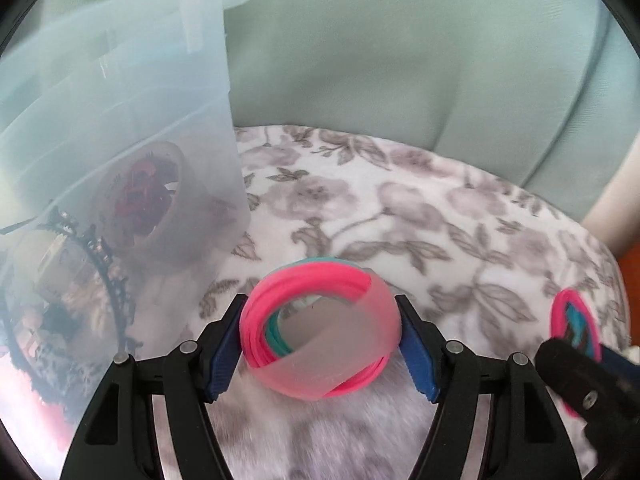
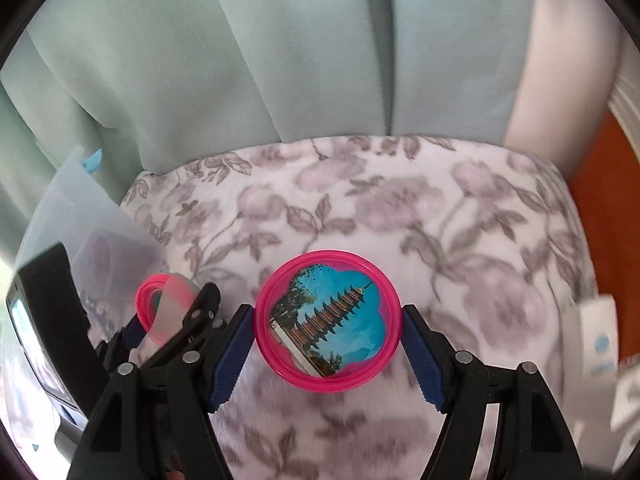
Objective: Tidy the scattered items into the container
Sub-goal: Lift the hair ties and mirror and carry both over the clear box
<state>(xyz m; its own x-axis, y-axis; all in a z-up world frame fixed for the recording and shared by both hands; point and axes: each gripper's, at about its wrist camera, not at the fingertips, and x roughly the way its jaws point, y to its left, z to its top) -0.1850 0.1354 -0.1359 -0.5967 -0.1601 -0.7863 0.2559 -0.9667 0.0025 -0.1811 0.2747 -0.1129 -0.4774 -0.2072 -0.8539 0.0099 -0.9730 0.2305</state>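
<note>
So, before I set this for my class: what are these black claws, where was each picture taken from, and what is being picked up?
There is no robot: a person holds a two-finger clamp in each hand, with a camera on each looking along its fingers. In the left camera's picture, the left gripper has its jaws around a bundle of pink bands, beside a clear plastic tub already holding things. In the right camera's picture, the right gripper brackets a round pink lid showing a pagoda. Whether either squeezes yet is unclear. Everything lies on a flowered blanket.

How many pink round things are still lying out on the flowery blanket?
2. A bundle of pink bangles sits between the left gripper fingers, beside the clear container. A pink picture disc sits between the right gripper fingers. Others may be out of view.
</note>
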